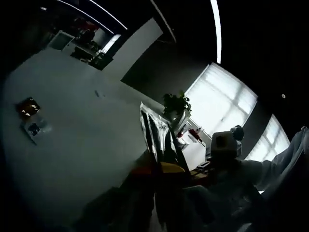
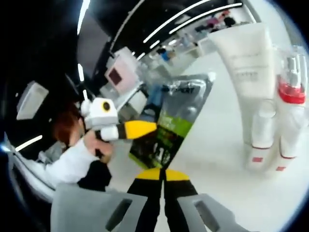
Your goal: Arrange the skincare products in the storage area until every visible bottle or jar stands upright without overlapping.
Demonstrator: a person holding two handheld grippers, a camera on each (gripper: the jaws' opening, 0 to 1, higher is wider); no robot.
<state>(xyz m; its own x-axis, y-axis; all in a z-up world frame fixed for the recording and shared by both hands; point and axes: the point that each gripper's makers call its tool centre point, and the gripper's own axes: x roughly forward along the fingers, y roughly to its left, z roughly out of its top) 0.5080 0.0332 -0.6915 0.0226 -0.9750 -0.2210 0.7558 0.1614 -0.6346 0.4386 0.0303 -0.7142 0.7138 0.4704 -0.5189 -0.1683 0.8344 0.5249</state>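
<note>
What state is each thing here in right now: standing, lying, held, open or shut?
Right gripper: shut on the green-and-black packet.
Green-and-black packet: held up, clamped by both grippers.
Left gripper: shut on the packet.
White tube: standing.
Red-collared pump bottle: upright.
Small white bottle: upright.

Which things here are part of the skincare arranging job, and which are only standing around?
Job:
- white tube, upright
- white bottle
- red-collared pump bottle
- green-and-black sachet, pinched by both grippers: right gripper, left gripper

Around:
- potted plant
- windows
- ceiling light strips
</note>
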